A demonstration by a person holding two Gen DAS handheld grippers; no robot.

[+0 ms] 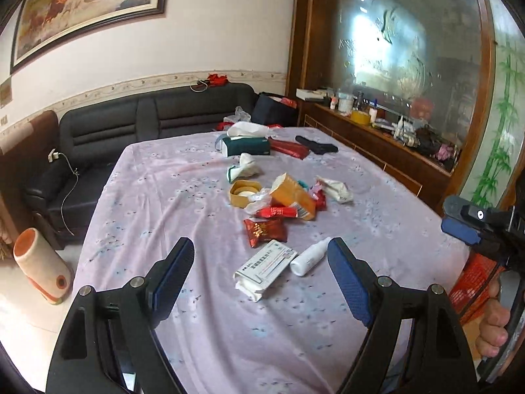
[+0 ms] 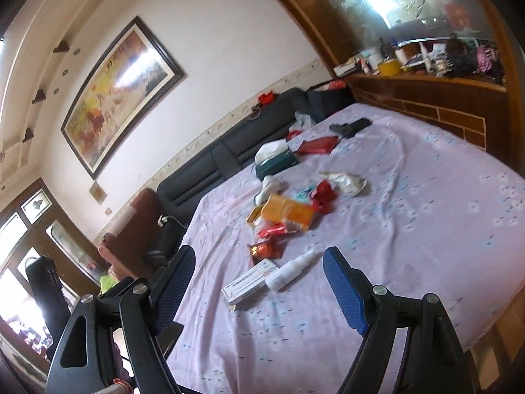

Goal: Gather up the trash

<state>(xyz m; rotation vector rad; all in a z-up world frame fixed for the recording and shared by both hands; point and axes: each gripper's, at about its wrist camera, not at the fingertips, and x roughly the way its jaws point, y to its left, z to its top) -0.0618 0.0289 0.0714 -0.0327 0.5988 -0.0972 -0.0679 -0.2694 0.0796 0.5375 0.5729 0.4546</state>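
Both my claws are spread and empty, left claw (image 1: 259, 282) and right claw (image 2: 259, 279). The nearest trash, a white bottle (image 1: 310, 256) and a flat white box (image 1: 265, 266), lies side by side on the table (image 1: 170, 197) just ahead of the left claw, between its fingers in view. The bottle's long axis runs away and to the right. I judge the left claw nearer; the rest of the litter sits further ahead.

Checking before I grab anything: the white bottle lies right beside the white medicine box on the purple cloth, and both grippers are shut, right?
Not quite. The white bottle does lie beside the white medicine box on the purple cloth, but the left gripper and right gripper are open and empty, as both wrist views show.
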